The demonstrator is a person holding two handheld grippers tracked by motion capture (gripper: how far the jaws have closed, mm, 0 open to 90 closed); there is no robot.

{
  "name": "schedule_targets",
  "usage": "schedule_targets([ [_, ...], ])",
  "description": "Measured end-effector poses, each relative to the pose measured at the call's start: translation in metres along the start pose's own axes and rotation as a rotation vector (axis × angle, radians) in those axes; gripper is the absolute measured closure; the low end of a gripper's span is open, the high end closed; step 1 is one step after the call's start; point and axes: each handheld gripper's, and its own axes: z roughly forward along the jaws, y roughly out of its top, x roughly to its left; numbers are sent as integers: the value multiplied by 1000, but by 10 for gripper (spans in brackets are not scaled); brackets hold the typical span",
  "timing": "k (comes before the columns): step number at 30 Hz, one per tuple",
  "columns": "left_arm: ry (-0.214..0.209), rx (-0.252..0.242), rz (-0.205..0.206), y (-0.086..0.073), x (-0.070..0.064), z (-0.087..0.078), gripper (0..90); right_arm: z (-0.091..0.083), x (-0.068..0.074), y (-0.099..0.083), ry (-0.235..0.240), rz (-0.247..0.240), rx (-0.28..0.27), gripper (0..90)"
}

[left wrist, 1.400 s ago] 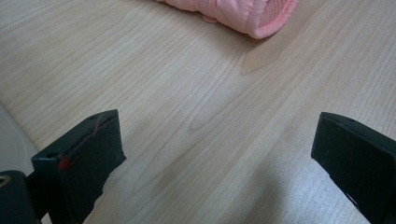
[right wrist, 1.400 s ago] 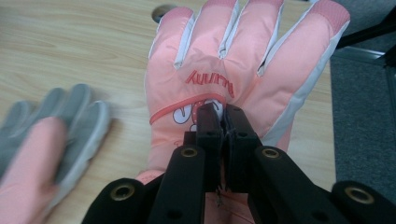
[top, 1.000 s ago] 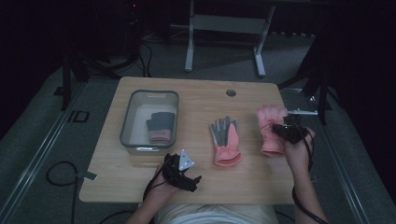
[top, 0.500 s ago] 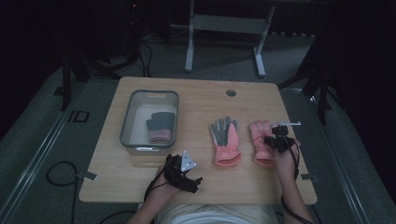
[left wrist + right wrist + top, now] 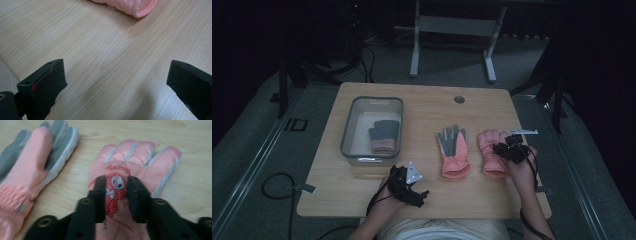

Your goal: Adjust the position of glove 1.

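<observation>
Right gripper [image 5: 115, 195] pinched on pink glove [image 5: 135, 167], grey-palmed glove [image 5: 454, 150] just beside; left gripper [image 5: 117, 82] spread over bare worktop [image 5: 100, 45].

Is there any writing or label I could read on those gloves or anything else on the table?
"Bunny": red letters on the back of the pink glove, upside down in the right gripper view, above a cartoon patch that sits between the jaws of the right gripper.
Small grey tag on the cuff of the other glove: too blurred to read.
No other writing is legible.
</observation>
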Motion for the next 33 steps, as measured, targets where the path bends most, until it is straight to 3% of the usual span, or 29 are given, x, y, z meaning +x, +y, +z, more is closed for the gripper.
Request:
schedule_targets([
  [3,-2,3,3,0,-1,0,18,-1,-2,1,2,-58,14,650],
  [8,-2,2,4,0,-1,0,18,9,-3,-3,21,-64,40,594],
  [13,-1,8,9,0,-1,1,18,22,3,-11,-20,-86,54,579],
  [16,-2,5,8,0,-2,1,17,25,4,-12,-44,-106,67,638],
  [21,-1,3,9,0,-2,0,18,27,8,-11,-78,-71,74,825],
  [27,-5,0,1,0,-2,0,17,16,6,-2,-84,-6,58,866],
  [33,6,0,6,0,-1,0,17,-9,19,19,-122,8,9,867],
])
